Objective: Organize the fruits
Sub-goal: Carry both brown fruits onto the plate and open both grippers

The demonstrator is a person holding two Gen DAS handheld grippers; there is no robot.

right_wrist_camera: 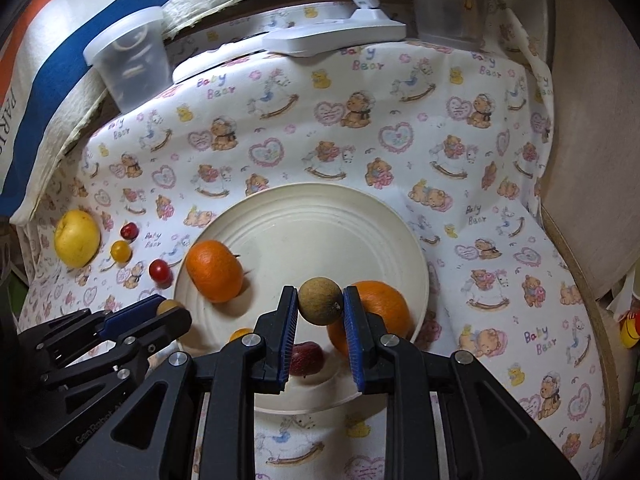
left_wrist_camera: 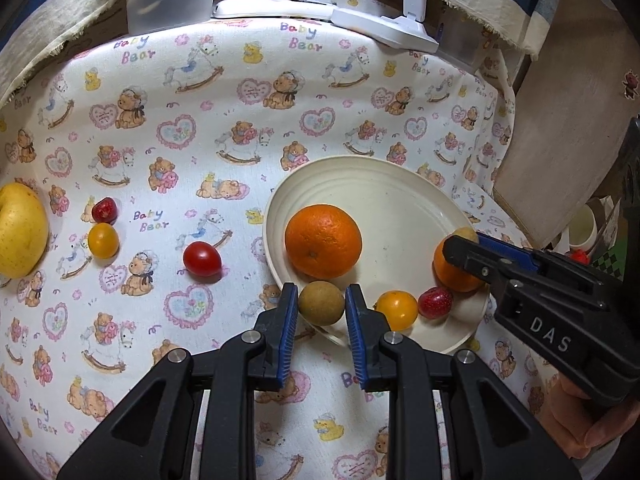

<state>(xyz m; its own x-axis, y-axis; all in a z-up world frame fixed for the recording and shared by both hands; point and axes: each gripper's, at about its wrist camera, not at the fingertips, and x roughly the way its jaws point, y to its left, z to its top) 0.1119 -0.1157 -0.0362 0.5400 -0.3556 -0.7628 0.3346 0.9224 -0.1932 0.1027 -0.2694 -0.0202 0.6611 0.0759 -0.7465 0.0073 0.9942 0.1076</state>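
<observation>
Left gripper (left_wrist_camera: 321,307) clenched on brown round fruit (left_wrist_camera: 321,303), over near rim of plate (left_wrist_camera: 400,184). Right gripper (right_wrist_camera: 320,307) clenched on second brown fruit (right_wrist_camera: 320,301), above plate middle. Risk: released fruit rolls off near rim, or knocks orange (right_wrist_camera: 215,270).

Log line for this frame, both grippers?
left gripper: shut on brown fruit | right gripper: shut on second brown fruit | plate: below both

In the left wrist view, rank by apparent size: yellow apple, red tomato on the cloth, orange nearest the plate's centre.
1. orange
2. yellow apple, partly cut off at the edge, so unsure
3. red tomato
</observation>
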